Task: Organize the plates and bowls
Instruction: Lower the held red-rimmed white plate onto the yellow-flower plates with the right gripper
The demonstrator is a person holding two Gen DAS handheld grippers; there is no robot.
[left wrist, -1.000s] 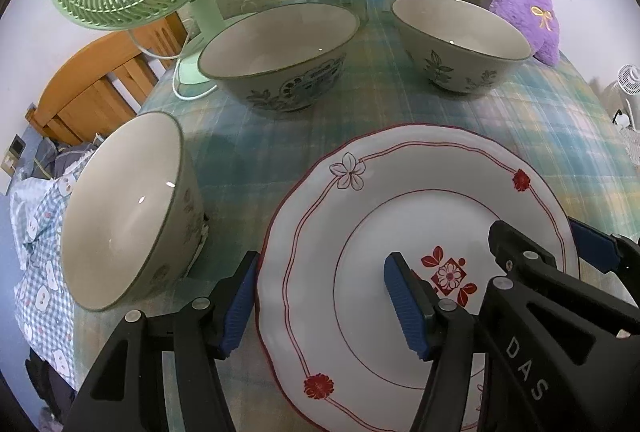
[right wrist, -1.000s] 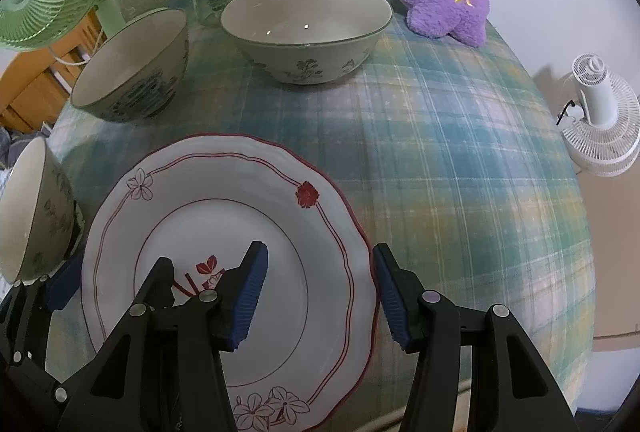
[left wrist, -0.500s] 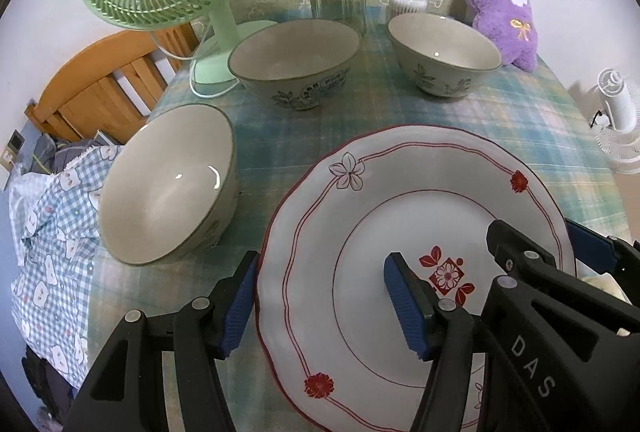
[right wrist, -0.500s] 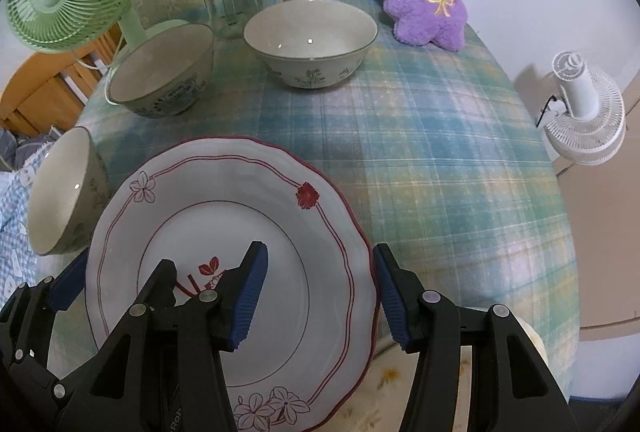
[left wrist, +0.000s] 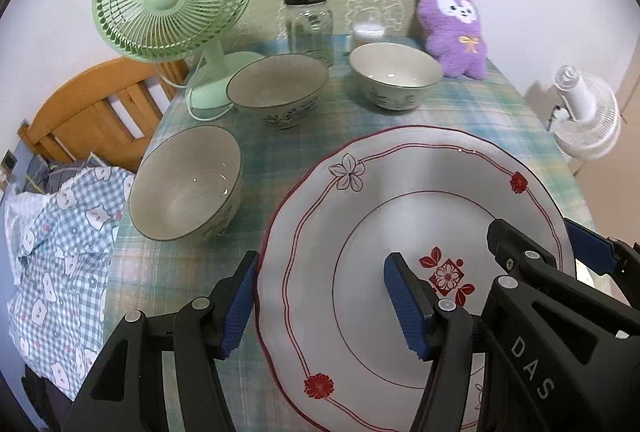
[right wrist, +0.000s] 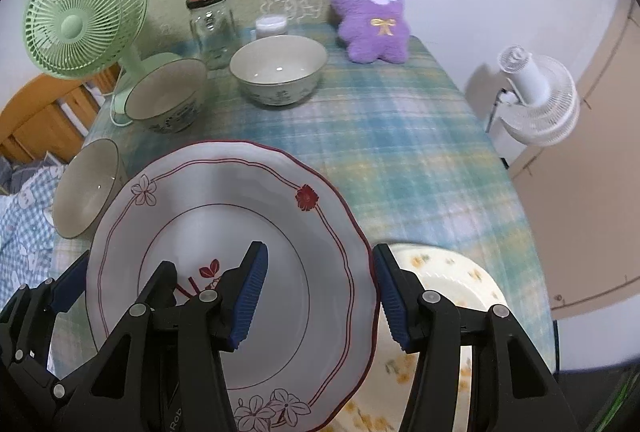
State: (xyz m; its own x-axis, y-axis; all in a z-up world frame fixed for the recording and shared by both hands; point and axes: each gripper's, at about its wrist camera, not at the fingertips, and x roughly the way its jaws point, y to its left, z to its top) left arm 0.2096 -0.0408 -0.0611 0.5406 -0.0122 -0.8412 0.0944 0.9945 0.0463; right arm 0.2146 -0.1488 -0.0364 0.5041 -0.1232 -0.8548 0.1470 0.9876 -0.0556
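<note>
Red-trimmed plate held off the checked table by both tongs.

Table [right wrist: 400,135] fills mid-frame; the plate [left wrist: 400,199] sits lower centre, the left gripper [left wrist: 320,296] pinching its left rim, the right gripper [right wrist: 320,288] its right rim. A yellow-flowered plate [right wrist: 452,272] lies beneath, lower right. Three bowls [left wrist: 276,87] stand upper left.

Plaid-clothed table [right wrist: 400,151], bowls [right wrist: 279,69], perhaps yellow-patterned plate [right wrist: 452,284]

Soft, even indoor light, faint highlights in the bowls, strong fisheye bending and dark corners.
</note>
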